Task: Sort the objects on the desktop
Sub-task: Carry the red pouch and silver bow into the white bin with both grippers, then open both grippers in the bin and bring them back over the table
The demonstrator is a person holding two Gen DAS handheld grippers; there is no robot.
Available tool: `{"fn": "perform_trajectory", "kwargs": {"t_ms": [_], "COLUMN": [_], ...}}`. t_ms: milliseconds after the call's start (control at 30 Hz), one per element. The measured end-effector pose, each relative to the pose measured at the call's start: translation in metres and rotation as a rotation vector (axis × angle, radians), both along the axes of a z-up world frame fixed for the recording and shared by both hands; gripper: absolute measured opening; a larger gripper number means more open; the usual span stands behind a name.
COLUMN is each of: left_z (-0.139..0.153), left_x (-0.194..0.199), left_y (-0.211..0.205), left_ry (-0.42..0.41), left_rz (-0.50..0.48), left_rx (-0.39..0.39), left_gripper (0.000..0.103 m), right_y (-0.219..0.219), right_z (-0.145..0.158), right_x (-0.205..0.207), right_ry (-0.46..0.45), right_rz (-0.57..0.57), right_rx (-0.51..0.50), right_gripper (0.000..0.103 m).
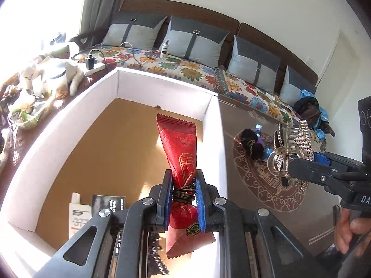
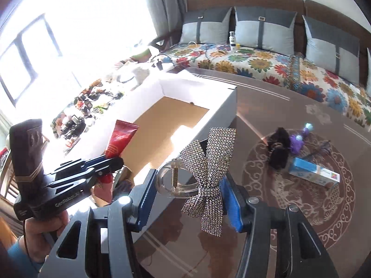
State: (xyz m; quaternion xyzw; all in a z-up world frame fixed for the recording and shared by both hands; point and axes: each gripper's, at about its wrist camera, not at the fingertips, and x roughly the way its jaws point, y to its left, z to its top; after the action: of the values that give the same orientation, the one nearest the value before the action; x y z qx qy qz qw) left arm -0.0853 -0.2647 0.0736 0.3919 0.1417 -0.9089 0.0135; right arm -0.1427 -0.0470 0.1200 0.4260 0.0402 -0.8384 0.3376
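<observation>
My left gripper (image 1: pixel 184 181) is shut on a red foil packet (image 1: pixel 179 143) with brown cord wound around its waist. It hangs above a white box (image 1: pixel 58 134) with a brown floor. The right wrist view shows that gripper (image 2: pixel 109 162) and the packet (image 2: pixel 120 139) at the left, over the box (image 2: pixel 208 92). My right gripper (image 2: pixel 189 185) is shut on a clear hair claw clip with a rhinestone bow (image 2: pixel 208 162), held above the dark glass table (image 2: pixel 185 243). In the left wrist view it (image 1: pixel 301 164) holds the clip (image 1: pixel 285 153) to the right of the box.
A white tube (image 1: pixel 77 217) and a black card (image 1: pixel 107 205) lie in the box. On the table are a black scrunchie (image 2: pixel 278 148), a purple trinket (image 2: pixel 298 143) and a small blue carton (image 2: pixel 313 172). A flowered sofa (image 2: pixel 266 62) runs behind; a white cat (image 1: pixel 46 76) lies at left.
</observation>
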Motion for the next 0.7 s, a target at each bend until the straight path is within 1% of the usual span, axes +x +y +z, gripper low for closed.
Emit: {"fn": "perform_trajectory", "kwargs": {"t_ms": [67, 133, 200, 267, 300, 333, 367, 400, 433, 467, 500, 533, 633, 700], "left_z": [-0.013, -0.026, -0.042, -0.057, -0.063, -0.068, -0.072, -0.074, -0.074, -0.07, -0.067, -0.063, -0.046, -0.034], "left_x": [0.006, 0.012, 0.018, 0.021, 0.026, 0.03, 0.035, 0.039, 0.043, 0.044, 0.046, 0.046, 0.047, 0.048], "left_y": [-0.034, -0.059, -0.078, -0.089, -0.094, -0.097, -0.099, -0.099, -0.097, -0.092, -0.086, -0.08, -0.055, -0.031], "left_ry": [-0.05, -0.098, -0.152, -0.213, -0.237, -0.255, -0.26, -0.258, -0.245, -0.222, -0.207, -0.19, -0.123, -0.079], "left_rz": [0.054, 0.096, 0.118, 0.141, 0.158, 0.17, 0.176, 0.181, 0.183, 0.176, 0.177, 0.179, 0.15, 0.115], "left_rx": [-0.022, -0.044, -0.047, -0.045, -0.05, -0.054, -0.054, -0.053, -0.056, -0.071, -0.091, -0.105, -0.097, -0.088], "left_gripper": [0.018, 0.018, 0.018, 0.018, 0.021, 0.027, 0.032, 0.049, 0.059, 0.06, 0.066, 0.069, 0.069, 0.069], "right_y": [-0.046, -0.09, -0.126, -0.153, -0.163, -0.17, -0.175, -0.176, -0.174, -0.168, -0.16, -0.151, -0.114, -0.083], "right_z": [-0.001, -0.009, -0.025, -0.047, -0.058, -0.069, -0.079, -0.087, -0.09, -0.089, -0.086, -0.08, -0.051, -0.038], "right_x": [0.013, 0.025, 0.032, 0.036, 0.036, 0.035, 0.034, 0.031, 0.031, 0.031, 0.03, 0.03, 0.033, 0.035], "right_ry": [-0.003, -0.008, -0.025, -0.054, -0.078, -0.107, -0.128, -0.135, -0.134, -0.135, -0.135, -0.121, -0.029, 0.035], "right_rz": [0.074, 0.137, 0.183, 0.206, 0.214, 0.217, 0.208, 0.192, 0.179, 0.169, 0.164, 0.157, 0.131, 0.087], "right_rx": [-0.019, -0.017, 0.009, 0.037, 0.052, 0.072, 0.095, 0.114, 0.115, 0.096, 0.072, 0.05, -0.009, -0.027], "right_gripper": [0.054, 0.054, 0.054, 0.055, 0.055, 0.056, 0.061, 0.067, 0.069, 0.072, 0.077, 0.079, 0.087, 0.096]}}
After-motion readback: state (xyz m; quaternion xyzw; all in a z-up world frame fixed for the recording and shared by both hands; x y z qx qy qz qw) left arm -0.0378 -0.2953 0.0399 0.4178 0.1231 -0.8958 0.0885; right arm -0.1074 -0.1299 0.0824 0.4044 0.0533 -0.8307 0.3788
